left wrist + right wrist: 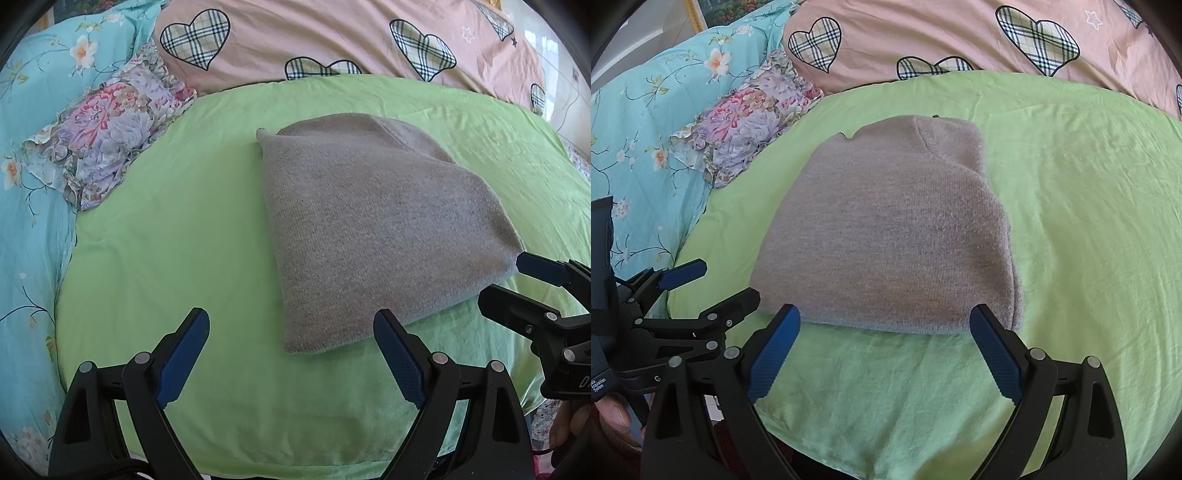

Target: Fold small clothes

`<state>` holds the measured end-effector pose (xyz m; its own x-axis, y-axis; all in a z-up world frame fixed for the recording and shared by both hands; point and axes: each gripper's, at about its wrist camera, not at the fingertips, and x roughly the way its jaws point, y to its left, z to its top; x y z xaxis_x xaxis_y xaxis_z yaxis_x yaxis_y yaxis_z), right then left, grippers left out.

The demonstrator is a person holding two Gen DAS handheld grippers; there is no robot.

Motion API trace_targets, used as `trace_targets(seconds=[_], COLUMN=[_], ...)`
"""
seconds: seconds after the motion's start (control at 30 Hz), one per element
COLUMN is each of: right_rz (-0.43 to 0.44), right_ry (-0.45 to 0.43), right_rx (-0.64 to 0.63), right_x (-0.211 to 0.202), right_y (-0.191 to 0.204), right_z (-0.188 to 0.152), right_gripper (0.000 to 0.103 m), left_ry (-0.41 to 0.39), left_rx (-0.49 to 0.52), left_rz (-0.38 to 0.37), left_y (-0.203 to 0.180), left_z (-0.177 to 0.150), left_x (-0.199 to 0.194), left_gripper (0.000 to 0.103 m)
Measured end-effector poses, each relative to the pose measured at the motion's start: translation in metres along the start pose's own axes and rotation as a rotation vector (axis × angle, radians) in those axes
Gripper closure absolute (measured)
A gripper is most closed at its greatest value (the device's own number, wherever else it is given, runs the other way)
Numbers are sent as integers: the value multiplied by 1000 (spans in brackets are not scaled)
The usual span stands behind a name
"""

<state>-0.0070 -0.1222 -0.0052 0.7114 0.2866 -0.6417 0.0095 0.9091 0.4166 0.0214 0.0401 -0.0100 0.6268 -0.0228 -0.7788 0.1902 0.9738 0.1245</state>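
Note:
A grey knit garment (pixel 373 229) lies folded into a compact bundle on the green sheet (pixel 177 236); it also shows in the right wrist view (pixel 886 236). My left gripper (pixel 291 354) is open and empty, just in front of the garment's near left corner. My right gripper (pixel 886 350) is open and empty at the garment's near edge. The right gripper also shows in the left wrist view (pixel 513 280), at the garment's right corner. The left gripper also shows in the right wrist view (pixel 713 284), to the left of the garment.
A folded floral cloth (pixel 107 125) lies at the green sheet's left edge on a blue floral bedspread (pixel 33 206). A pink quilt with plaid hearts (pixel 332 37) lies behind. The green sheet's front edge (pixel 849 465) is close below the grippers.

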Motion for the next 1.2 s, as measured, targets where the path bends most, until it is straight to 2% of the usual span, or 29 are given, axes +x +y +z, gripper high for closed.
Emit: trace_targets(seconds=[1.2], right_rz=[4], right_ry=[-11], right_rx=[3], right_x=[0], right_y=[-1], right_z=[8], right_gripper=[9], left_ry=[-4], left_rx=[-1], left_rz=[5], left_y=[1], left_z=[6], left_x=[-1], left_gripper=[12])
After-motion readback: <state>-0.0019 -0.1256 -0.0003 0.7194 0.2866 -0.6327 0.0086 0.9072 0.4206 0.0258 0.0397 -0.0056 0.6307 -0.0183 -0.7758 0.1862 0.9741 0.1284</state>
